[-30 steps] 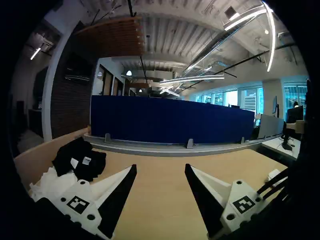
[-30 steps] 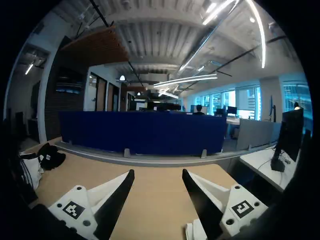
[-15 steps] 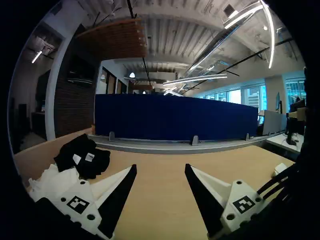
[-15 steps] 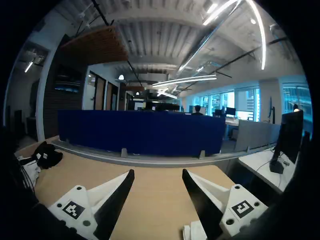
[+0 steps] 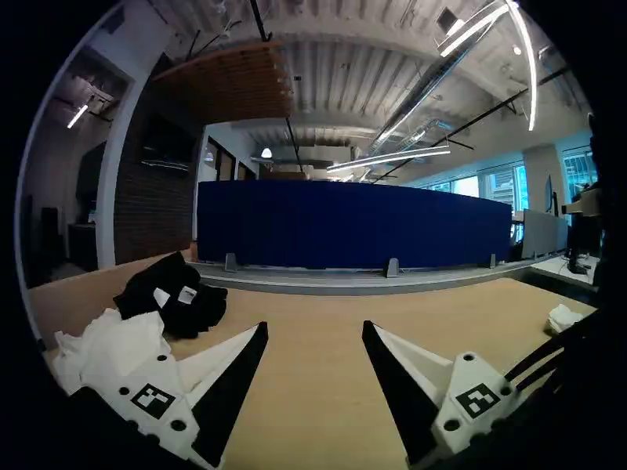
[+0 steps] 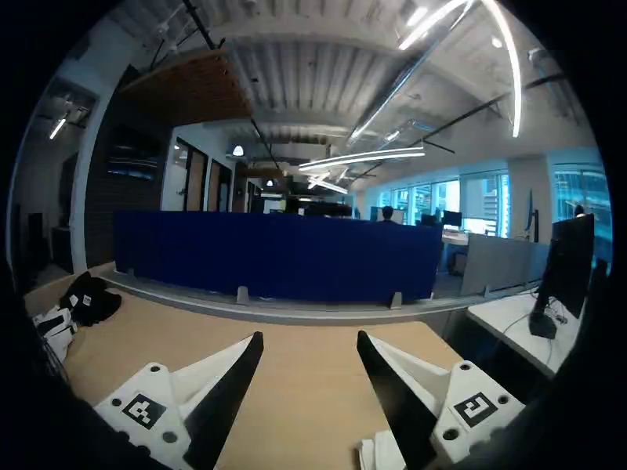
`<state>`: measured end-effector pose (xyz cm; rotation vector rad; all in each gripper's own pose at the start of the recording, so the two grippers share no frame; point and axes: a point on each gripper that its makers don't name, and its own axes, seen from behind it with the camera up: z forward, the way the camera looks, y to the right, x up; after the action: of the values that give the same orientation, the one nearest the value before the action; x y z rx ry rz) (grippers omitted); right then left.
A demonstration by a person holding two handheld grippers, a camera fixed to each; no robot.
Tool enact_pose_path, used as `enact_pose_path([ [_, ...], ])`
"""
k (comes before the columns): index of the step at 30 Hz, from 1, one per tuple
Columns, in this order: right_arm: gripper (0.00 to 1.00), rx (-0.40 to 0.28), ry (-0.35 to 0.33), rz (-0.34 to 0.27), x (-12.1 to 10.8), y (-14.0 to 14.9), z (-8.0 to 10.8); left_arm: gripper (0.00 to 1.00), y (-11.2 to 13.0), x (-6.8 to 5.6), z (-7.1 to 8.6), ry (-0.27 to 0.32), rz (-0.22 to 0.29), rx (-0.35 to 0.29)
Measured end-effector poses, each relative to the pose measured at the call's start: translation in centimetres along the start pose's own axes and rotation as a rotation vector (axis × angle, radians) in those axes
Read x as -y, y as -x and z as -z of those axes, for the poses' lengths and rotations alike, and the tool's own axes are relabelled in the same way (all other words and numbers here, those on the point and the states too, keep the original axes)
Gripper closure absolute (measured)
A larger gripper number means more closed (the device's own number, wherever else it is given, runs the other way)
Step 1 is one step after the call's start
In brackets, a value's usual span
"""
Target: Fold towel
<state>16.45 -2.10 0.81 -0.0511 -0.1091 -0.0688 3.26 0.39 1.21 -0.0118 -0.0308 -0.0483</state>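
Note:
A crumpled white towel lies on the wooden table at the left, partly behind my left gripper's left finger. A heap of black cloth with white tags sits just beyond it. My left gripper hovers open over bare wood, holding nothing. In the right gripper view, the same white towel and black cloth sit far to the left. My right gripper is open above the table. Folded white cloth peeks out beneath its right finger.
A blue partition on a grey rail runs along the table's far edge. A small white cloth lump lies at the right of the table. A neighbouring desk with a dark monitor stands to the right.
The left gripper's view has swung leftward, so the white towel and black cloth sit closer to centre and larger. The right gripper has barely moved. Both stayed open.

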Motion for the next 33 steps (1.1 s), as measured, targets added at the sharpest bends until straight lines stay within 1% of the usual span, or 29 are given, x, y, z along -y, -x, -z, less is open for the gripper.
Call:
enact_pose_path([
  [3,0.07,0.002,0.003,0.010,0.2,0.2,0.0,0.11,0.8,0.4,0.2,-0.006,0.007,-0.003],
  [9,0.07,0.005,0.003,0.034,0.9,0.6,-0.1,0.11,2.1,1.3,0.4,-0.018,0.007,-0.006],
  [12,0.07,0.008,0.004,0.035,1.2,0.9,-0.1,0.11,2.8,1.8,0.4,-0.025,0.018,0.002],
  [15,0.07,0.010,0.003,0.034,1.5,1.0,-0.2,0.11,3.0,2.2,0.4,-0.029,0.031,-0.003],
  [21,0.07,0.011,-0.002,0.035,2.1,0.8,-0.3,0.11,3.5,2.3,0.6,-0.029,0.036,-0.008],
  [29,0.07,0.011,-0.012,0.042,2.4,0.6,-0.6,0.11,3.5,2.0,0.5,-0.039,-0.001,-0.013],
  [33,0.07,0.013,-0.011,0.035,2.3,0.8,-0.7,0.11,3.6,1.7,0.6,-0.041,-0.017,-0.016],
])
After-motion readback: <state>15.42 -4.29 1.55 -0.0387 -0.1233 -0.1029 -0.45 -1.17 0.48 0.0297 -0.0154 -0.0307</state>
